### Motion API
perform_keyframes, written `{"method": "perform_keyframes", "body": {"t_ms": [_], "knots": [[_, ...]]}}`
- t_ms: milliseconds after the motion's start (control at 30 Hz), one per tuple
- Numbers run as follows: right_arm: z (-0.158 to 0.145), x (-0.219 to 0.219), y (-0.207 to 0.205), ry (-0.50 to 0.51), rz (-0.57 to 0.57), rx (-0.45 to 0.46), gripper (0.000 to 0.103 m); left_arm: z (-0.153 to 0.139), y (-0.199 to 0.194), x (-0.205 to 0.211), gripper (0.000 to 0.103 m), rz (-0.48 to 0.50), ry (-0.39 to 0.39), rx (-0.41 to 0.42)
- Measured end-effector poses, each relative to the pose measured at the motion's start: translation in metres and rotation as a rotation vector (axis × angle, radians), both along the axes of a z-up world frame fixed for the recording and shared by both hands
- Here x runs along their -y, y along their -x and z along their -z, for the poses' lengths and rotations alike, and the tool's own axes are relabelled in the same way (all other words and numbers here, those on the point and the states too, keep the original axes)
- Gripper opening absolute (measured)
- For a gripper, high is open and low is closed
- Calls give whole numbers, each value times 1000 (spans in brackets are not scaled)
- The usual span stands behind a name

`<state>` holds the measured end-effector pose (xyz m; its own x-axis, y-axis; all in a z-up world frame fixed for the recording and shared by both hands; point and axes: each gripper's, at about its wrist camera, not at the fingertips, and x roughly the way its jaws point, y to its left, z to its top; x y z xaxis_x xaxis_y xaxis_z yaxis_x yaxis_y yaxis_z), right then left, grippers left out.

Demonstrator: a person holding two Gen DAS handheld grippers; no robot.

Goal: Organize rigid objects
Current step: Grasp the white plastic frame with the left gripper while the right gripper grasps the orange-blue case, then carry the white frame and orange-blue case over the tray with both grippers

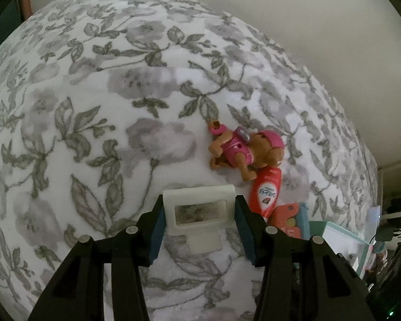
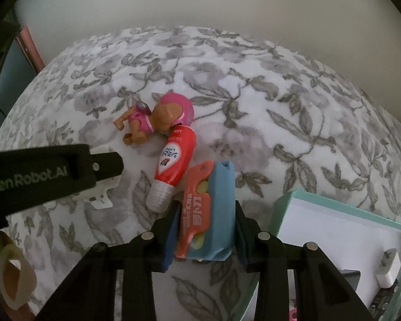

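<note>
On my left wrist view, the left gripper (image 1: 199, 223) sits at lower centre of the frame, pointing steeply down at the floral blanket (image 1: 93, 107). Its blue pads are closed against both sides of a white plastic clip-like piece (image 1: 199, 208), which has a rectangular window in its middle and a short tab below. The piece fills the gap between the pads, so I read this as a firm grip.

To the right of that gripper in the same frame lies the pink toy puppy figure (image 1: 243, 151) on its side. Just below it, touching or nearly so, is the red tube (image 1: 266, 191), and beyond that the edge of the orange-and-blue packet (image 1: 291, 215).

On my right wrist view, the right gripper (image 2: 205, 227) sits at lower centre. The orange-and-blue packet (image 2: 208, 208) stands between its blue pads; both pads meet the packet's sides, and the jaws are drawn in narrow around it. The red tube (image 2: 173, 160) lies diagonally just upper left of the packet, its white threaded neck beside the left pad. The toy puppy figure (image 2: 157, 119) lies above the tube's far end.

A teal-rimmed white box (image 2: 283, 206) occupies the lower right of this frame, near the gripper. The left gripper's black body enters from the left edge.
</note>
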<state>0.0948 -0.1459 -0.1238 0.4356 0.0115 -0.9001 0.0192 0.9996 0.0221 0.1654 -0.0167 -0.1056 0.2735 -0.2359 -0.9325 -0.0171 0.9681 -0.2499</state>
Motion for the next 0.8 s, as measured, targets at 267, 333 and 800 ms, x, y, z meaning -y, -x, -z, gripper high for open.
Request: {"method": "perform_keyframes", "body": {"t_ms": [267,333,800], "knots": [[-10,-1,8,-1,-2,-10,34,-20,6,-3,51,-1,14,36],[-14,0,11,-15,1,-6,28,-24,9,-5,51,-1,15,41],[-29,8,27,-57,26,-14,24,-47,26,-12,51,8,20,76]]}}
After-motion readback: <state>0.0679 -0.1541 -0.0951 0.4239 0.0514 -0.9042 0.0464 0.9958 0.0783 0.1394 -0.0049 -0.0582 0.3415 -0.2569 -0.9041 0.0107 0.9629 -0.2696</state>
